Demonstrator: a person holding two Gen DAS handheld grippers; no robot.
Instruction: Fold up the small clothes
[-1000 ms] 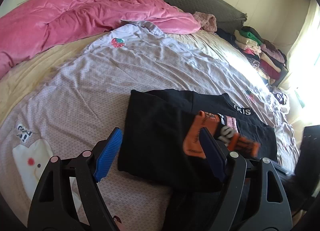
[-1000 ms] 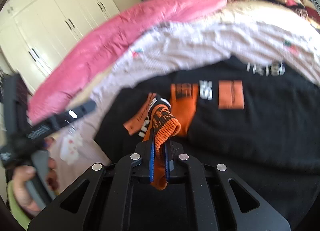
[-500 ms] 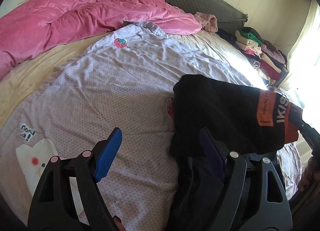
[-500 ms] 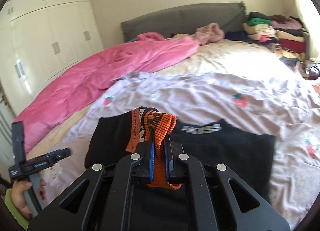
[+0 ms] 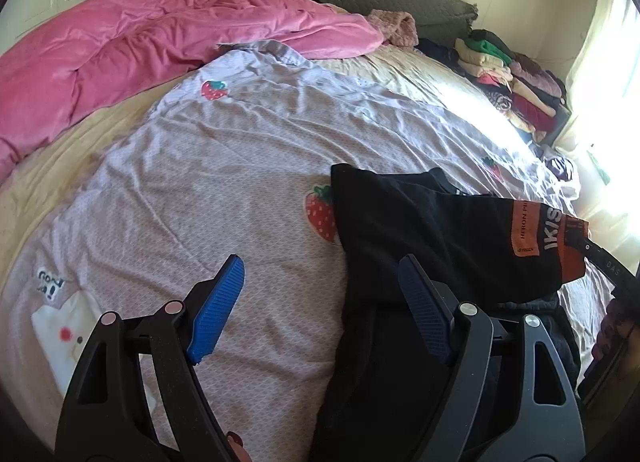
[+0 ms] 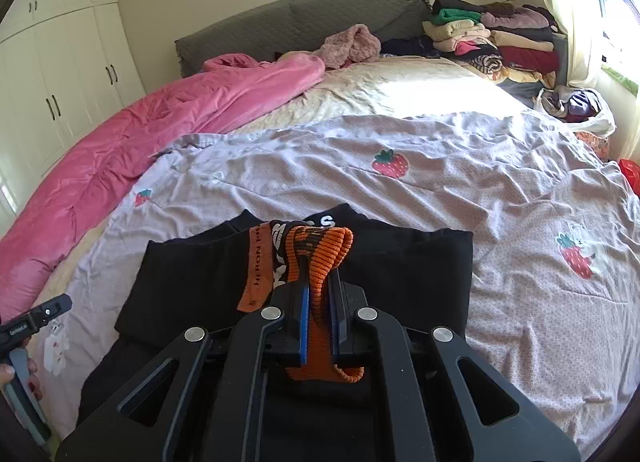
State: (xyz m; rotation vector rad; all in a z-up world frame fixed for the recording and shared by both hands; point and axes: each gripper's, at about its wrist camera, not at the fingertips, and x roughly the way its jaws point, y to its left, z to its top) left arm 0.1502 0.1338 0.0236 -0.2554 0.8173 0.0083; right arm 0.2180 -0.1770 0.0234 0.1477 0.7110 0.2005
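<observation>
1. The black top lies on the lilac sheet, just this side of the strawberry print, its near part lifted off the bed.
2. It is dark all over, with an orange ribbed cuff, an orange label strip and white lettering.
3. The right gripper has its jaws pressed together on that orange cuff, bunching it between the blue pads.
4. The left gripper hangs beside the top, jaws spread wide with nothing between them.
5. Beyond the sheet lie a pink duvet and stacked clothes.
</observation>
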